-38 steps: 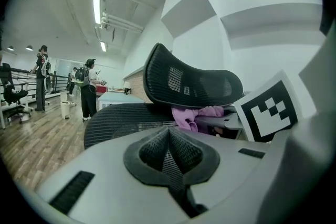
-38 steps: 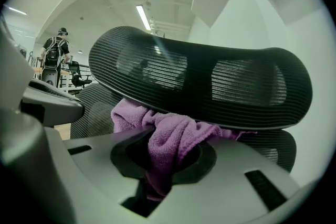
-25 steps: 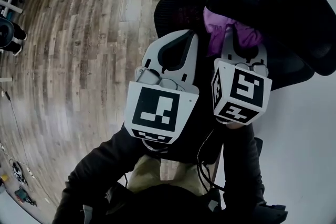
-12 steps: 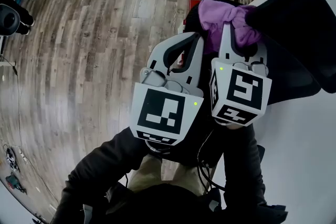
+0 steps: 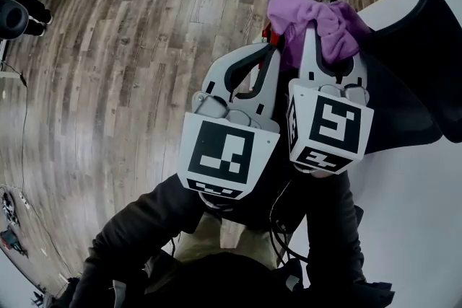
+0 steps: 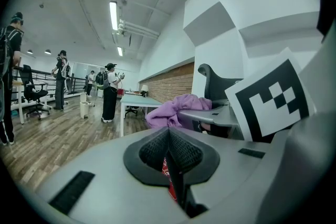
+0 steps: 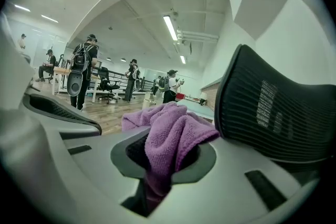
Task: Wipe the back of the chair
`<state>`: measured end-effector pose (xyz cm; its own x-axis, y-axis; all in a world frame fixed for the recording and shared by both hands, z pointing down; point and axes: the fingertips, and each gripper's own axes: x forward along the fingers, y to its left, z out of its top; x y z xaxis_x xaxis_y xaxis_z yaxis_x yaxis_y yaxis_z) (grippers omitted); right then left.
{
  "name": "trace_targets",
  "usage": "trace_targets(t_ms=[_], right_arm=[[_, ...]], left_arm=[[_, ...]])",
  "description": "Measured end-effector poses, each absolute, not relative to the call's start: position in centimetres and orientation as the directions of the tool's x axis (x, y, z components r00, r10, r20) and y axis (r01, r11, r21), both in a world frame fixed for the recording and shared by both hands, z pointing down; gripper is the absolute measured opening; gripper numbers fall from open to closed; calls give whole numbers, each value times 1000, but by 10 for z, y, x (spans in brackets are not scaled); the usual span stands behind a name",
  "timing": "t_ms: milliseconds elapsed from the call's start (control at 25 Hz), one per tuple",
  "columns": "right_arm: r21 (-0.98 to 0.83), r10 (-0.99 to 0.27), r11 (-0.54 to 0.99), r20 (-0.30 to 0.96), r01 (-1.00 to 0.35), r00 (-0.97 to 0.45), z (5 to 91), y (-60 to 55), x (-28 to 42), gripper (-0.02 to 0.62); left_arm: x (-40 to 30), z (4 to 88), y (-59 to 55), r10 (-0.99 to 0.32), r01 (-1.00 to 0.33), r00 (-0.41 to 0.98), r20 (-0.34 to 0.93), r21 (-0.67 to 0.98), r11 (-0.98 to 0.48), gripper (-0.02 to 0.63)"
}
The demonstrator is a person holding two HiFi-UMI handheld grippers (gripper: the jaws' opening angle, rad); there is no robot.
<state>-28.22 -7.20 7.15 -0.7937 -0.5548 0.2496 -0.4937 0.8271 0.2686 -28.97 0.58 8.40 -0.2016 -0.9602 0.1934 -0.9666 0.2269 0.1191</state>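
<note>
I find the right gripper [image 7: 157, 176] clamped on a fold of the purple cloth [image 7: 168, 134], soft, light, best held bunched, just beside the chair back [image 7: 273, 107] at its upper edge; left gripper [image 6: 176, 170] clenched, empty.

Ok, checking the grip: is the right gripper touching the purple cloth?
Touching: the right gripper view shows the right gripper shut on the purple cloth.
</note>
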Motion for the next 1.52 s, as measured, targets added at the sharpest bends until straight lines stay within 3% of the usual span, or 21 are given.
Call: trace_targets(t_ms=[320,1520], right_arm=[[270,-548,829,213,-490,-809,72,-65,-288,67],[95,-446,894,275,-438,-852,115,-68,-258,67]], left_arm=[[-288,90,3,-962,-969,-178,207,134,208,0],[-251,122,-25,-954,-977,-120,274,138,162,0]])
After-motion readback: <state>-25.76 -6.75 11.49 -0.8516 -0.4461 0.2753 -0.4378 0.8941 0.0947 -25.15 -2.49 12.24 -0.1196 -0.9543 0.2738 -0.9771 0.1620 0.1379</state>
